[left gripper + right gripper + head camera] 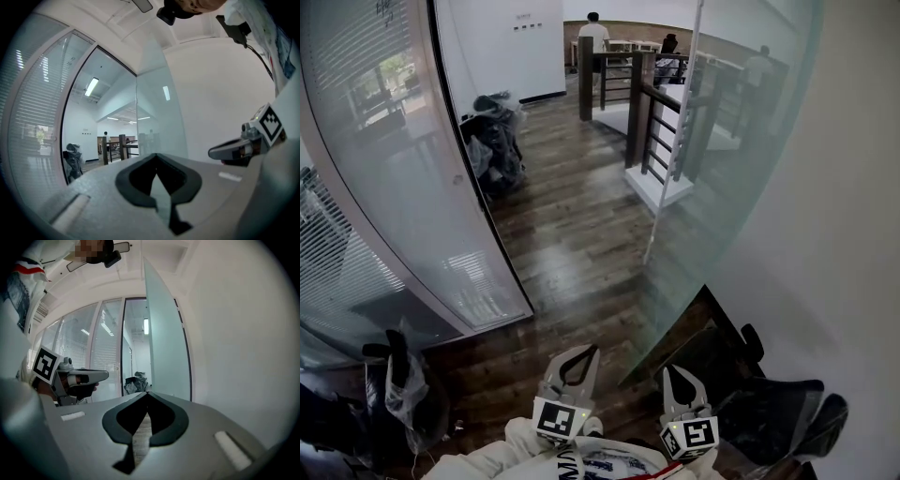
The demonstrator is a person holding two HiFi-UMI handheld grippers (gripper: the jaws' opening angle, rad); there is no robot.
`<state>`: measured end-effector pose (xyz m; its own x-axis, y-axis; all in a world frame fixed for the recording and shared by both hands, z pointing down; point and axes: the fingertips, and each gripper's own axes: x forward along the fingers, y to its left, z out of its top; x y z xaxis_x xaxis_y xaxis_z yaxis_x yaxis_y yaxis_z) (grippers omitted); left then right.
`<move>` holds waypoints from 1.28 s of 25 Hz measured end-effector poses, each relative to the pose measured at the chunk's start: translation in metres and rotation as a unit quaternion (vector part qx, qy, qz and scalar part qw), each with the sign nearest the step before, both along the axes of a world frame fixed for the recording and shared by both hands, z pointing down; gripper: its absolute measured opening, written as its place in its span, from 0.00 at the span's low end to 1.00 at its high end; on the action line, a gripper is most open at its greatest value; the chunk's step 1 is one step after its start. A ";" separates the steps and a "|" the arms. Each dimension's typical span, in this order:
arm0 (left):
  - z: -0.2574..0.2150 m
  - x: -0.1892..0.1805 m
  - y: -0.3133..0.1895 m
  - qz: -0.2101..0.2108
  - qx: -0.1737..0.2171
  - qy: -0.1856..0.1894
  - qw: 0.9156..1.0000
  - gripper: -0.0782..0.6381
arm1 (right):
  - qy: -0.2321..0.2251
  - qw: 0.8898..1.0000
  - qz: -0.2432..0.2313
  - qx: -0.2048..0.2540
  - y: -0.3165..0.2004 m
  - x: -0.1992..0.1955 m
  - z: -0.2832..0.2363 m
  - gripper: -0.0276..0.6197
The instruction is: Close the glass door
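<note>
The frosted glass door (741, 141) stands open, swung to the right near the white wall, with its free edge running down toward the floor in front of me. It also shows in the left gripper view as a pale pane (152, 93) and in the right gripper view (161, 333). My left gripper (592, 349) is low in the head view, shut and empty, short of the door's lower edge. My right gripper (668, 368) is beside it, also shut with nothing in it. Neither touches the door. The left gripper's jaw tips (155, 154) and the right gripper's (147, 393) meet.
A glass partition with blinds (384, 187) curves along the left. Bags (492, 141) lie piled past the doorway. A stair railing (647, 112) stands ahead on the wood floor. A black chair (778, 412) is at lower right, another bag (398, 384) at lower left. A person (593, 33) stands far back.
</note>
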<state>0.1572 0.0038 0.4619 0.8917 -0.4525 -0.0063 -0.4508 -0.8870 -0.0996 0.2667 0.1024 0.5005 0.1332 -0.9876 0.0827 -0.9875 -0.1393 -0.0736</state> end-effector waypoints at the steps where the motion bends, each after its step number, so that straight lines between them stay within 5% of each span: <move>1: 0.000 -0.001 -0.002 -0.002 -0.002 0.002 1.000 0.11 | 0.001 1.000 -0.002 -0.002 -0.002 -0.001 0.000 0.05; 19: 0.005 0.023 -0.021 -0.109 -0.016 -0.006 0.994 0.11 | -0.010 0.995 -0.094 -0.014 -0.037 0.051 0.004 0.05; 32: 0.008 0.038 -0.008 -0.242 -0.007 -0.024 0.970 0.11 | -0.025 0.968 -0.249 -0.028 -0.078 0.091 0.030 0.10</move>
